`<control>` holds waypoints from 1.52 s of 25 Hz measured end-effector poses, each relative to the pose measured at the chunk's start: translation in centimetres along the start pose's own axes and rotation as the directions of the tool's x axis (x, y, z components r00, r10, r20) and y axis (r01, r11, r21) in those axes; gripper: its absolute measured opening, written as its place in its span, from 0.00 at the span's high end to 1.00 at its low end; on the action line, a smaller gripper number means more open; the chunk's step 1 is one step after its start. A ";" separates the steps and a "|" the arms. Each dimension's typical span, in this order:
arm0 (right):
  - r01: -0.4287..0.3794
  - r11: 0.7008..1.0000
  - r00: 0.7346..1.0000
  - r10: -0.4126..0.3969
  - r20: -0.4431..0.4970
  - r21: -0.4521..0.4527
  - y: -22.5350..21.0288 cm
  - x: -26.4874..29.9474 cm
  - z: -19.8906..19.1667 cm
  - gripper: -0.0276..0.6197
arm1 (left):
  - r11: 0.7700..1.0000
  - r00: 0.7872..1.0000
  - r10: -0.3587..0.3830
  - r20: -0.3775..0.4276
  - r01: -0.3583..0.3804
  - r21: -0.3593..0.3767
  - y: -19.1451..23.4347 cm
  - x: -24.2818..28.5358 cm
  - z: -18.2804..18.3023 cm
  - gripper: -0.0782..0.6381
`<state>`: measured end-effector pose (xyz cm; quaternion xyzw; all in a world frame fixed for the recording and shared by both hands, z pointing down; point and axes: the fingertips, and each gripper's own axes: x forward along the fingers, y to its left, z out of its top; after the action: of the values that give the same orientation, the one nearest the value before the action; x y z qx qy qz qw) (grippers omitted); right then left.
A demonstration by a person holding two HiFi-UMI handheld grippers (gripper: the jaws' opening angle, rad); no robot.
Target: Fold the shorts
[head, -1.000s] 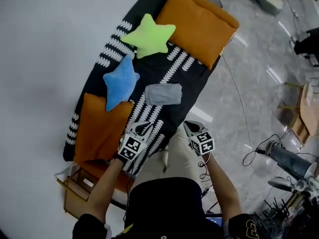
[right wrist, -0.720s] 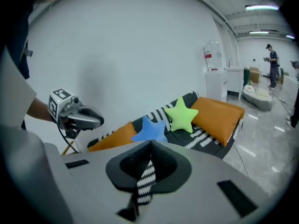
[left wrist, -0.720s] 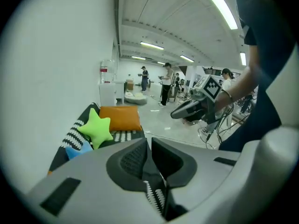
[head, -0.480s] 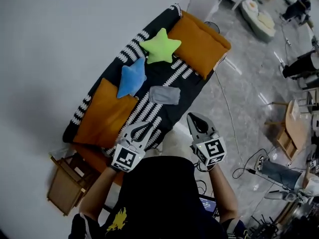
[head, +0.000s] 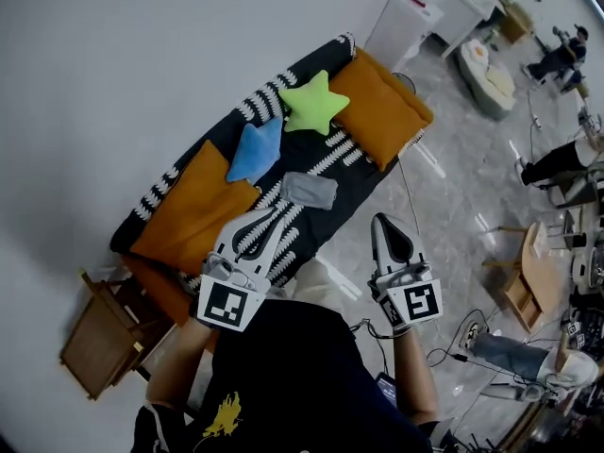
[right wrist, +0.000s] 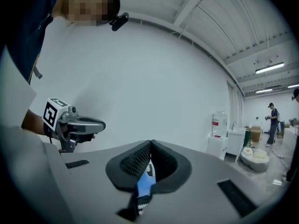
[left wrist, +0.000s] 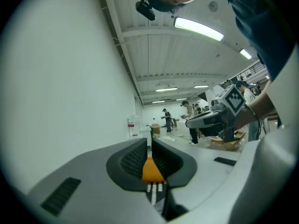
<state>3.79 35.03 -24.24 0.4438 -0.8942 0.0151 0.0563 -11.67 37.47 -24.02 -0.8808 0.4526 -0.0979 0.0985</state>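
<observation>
The grey shorts [head: 310, 190] lie as a small folded bundle on the black-and-white patterned couch cover [head: 354, 163], well beyond both grippers. My left gripper [head: 253, 219] is held up level in front of the person's body, shut with nothing in it. My right gripper [head: 386, 225] is beside it, also shut and holding nothing. In the left gripper view the jaws [left wrist: 150, 146] meet, and the right gripper [left wrist: 215, 118] shows to the side. In the right gripper view the jaws [right wrist: 150, 146] are pressed together, and the left gripper [right wrist: 77, 123] shows at the left.
Two orange cushions [head: 193, 210] [head: 382, 107], a blue star pillow [head: 255, 149] and a green star pillow [head: 316, 102] lie on the couch. A wooden crate [head: 99, 333] stands at its near end. Cables [head: 453, 347] run over the grey floor; a white cabinet [head: 401, 22] stands far off.
Both grippers have risen from low over the couch's near edge to chest height and now point level. The head view has lifted and takes in more of the room.
</observation>
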 end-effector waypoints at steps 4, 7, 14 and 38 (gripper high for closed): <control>0.030 0.999 0.999 -0.029 0.035 -0.016 0.3 -0.5 0.5 0.93 | 0.975 0.988 0.150 0.040 -0.142 -0.169 2.6 -2.7 0.2 0.85; 0.048 0.999 0.998 -0.047 0.040 -0.015 0.8 -0.8 0.5 0.93 | 0.941 0.976 0.214 0.040 -0.195 -0.276 4.1 -4.1 -0.9 0.85; 0.075 0.994 0.994 -0.080 0.069 0.082 -1.2 -2.9 0.1 0.93 | 0.957 0.978 0.208 0.019 -0.199 -0.210 5.8 -4.3 -1.5 0.87; 0.158 0.987 0.984 -0.158 0.080 0.008 -1.7 -2.7 0.3 0.93 | 0.980 0.999 0.046 0.028 -0.040 -0.196 5.8 -0.9 -2.2 0.87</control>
<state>6.70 36.12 -24.90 0.5135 -0.8578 -0.0064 0.0211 -17.24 34.69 -23.51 -0.8778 0.4772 -0.0364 0.0211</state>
